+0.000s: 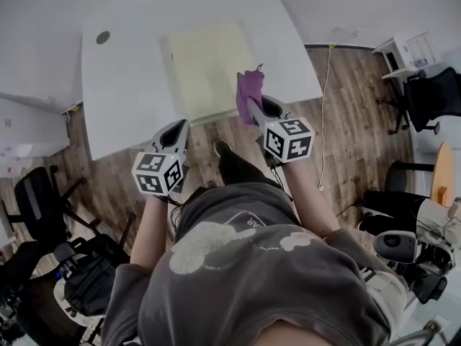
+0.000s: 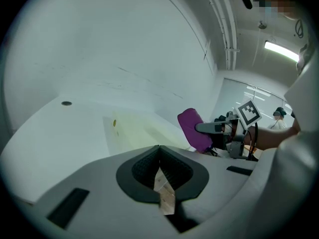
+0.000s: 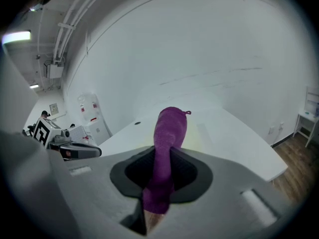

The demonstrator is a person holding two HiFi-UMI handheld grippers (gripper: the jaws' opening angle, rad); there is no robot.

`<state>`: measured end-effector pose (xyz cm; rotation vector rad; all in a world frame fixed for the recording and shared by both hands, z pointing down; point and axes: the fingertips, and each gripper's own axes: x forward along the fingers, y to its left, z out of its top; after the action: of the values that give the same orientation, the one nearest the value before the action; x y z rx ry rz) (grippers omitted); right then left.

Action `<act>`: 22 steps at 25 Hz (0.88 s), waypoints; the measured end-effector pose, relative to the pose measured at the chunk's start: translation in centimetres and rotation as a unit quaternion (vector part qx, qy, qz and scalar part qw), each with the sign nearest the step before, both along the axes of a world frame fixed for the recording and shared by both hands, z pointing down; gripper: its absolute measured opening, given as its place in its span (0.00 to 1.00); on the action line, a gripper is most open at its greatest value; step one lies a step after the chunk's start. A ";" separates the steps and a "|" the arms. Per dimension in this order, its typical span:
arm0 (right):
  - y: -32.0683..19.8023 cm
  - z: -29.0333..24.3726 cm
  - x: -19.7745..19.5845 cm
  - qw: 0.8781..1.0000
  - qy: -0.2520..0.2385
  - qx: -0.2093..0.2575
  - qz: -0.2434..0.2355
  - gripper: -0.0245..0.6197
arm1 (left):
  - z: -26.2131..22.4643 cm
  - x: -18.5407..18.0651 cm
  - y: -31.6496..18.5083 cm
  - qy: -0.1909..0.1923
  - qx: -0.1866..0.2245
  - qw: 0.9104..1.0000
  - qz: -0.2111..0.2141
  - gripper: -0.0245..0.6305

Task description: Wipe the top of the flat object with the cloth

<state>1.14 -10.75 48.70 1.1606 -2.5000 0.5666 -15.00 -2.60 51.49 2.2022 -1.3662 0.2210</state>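
Cloth (image 3: pixel 167 133) between fingers (image 3: pixel 188 167) of right gripper (image 3: pixel 162 158), near flat object (image 1: pixel 205 67).

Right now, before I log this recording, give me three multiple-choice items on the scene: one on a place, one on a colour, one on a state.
1. Where does the pale yellow flat object lie?
A. on the white table
B. on the floor
C. on a chair

2. What colour is the cloth?
A. green
B. purple
C. white

3. In what state is the left gripper?
A. shut on the cloth
B. wide open
C. shut, with nothing in it

Answers:
1 A: the head view shows it flat on the table top.
2 B: it is purple in all three views, clamped in the right gripper.
3 C: the left gripper view shows its jaws together with nothing between them.
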 end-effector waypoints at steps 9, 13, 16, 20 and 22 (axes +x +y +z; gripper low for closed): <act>-5.8 0.2 -1.5 0.999 -0.009 -0.010 -0.031 0.15 | 2.2 0.9 -3.4 -0.015 -0.054 0.998 0.005 0.03; -7.9 0.6 -2.0 0.999 -0.013 -0.017 -0.042 0.15 | 3.1 0.9 -4.8 -0.027 -0.081 0.996 0.007 0.03; -9.1 0.8 -2.3 0.998 -0.016 -0.020 -0.051 0.15 | 3.9 1.0 -5.4 -0.038 -0.103 0.994 0.011 0.03; -10.6 0.9 -3.0 0.997 -0.018 -0.023 -0.065 0.15 | 4.8 1.4 -5.8 -0.058 -0.132 0.989 0.025 0.03; -11.3 1.1 -3.4 0.997 -0.017 -0.024 -0.072 0.15 | 5.1 1.6 -6.1 -0.064 -0.142 0.987 0.028 0.03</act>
<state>-2.28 -22.02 49.76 0.9519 -2.5586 0.6087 -13.43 -8.70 56.63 2.0158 -1.2532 0.5512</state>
